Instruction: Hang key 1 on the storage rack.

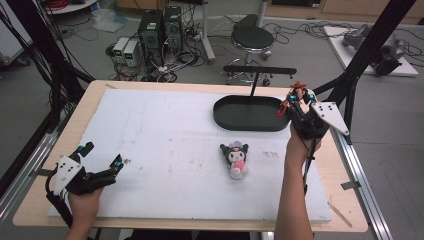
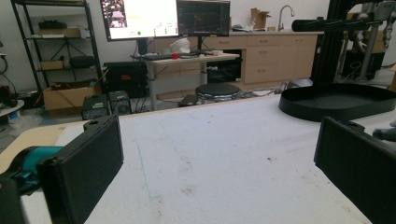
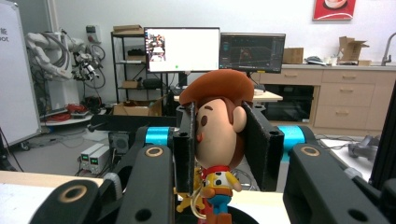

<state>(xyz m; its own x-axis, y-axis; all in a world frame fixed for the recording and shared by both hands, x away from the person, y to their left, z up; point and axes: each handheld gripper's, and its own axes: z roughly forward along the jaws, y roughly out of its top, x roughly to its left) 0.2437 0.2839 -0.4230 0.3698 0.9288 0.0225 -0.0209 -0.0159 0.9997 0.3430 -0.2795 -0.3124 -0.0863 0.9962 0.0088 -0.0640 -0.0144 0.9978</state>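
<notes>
The left black tongs and right black tongs have flat black jaws, turquoise parts, brass-ringed screw holes, grey three-cornered plates and black trailing cables. Forearms are bare.

So the table is a light wood top with rounded corners, and most of it is covered by a big white foam sheet that runs nearly edge to edge, leaving a strip of bare wood all around. The sheet is kinda grubby, with little brown marks scattered over the middle and a faint line running across it. Sitting on the sheet near the far right corner is a black oval tray. Closer to the near edge, right of centre, a small black-and-white plush doll lies on the sheet, well apart from the tray.
</notes>
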